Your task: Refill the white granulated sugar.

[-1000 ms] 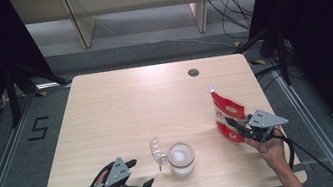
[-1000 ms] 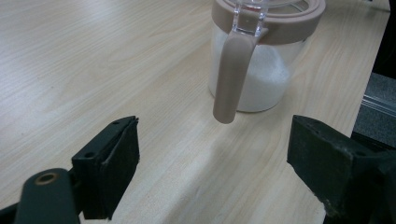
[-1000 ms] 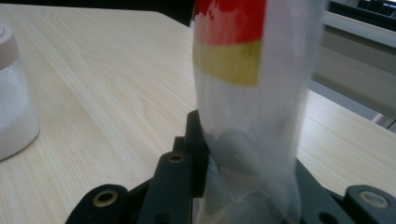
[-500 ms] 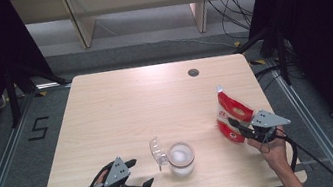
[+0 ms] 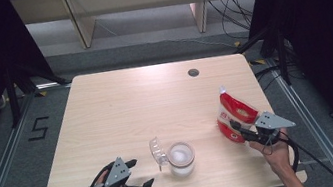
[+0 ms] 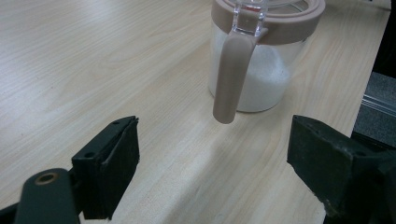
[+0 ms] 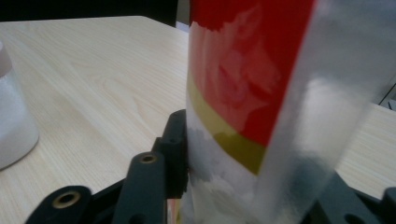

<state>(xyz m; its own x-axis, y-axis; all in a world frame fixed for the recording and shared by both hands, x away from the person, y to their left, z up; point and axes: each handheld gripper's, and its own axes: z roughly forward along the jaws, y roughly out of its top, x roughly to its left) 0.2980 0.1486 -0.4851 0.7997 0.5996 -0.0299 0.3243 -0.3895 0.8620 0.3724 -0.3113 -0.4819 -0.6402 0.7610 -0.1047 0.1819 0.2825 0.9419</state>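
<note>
right claw point(image 5: 239, 130) pinching the red-and-white pouch point(image 5: 233, 113), holding it off the desk point(image 5: 121, 110) at the right edge | left claw point(image 5: 134, 174) spread, idling near the front edge, aimed at the jar's handle point(image 6: 231, 74) | lidded jar point(image 5: 181, 158), white powder inside, sitting front-centre | progress, judging: pouch in hand, not yet brought to the jar.

From the high view I see the pale wooden table point(image 5: 121, 110) evenly lit from overhead, with a soft bright patch near its far edge and deep black surroundings at both sides. Shadows under objects are short and faint. In the left gripper view, the clear glass jar with a beige lid and handle point(image 6: 261, 51) casts a diffuse shadow toward me; focus is fair. In the right gripper view, the red and silver foil pouch point(image 7: 261, 107) is blurred and glinting.
</note>
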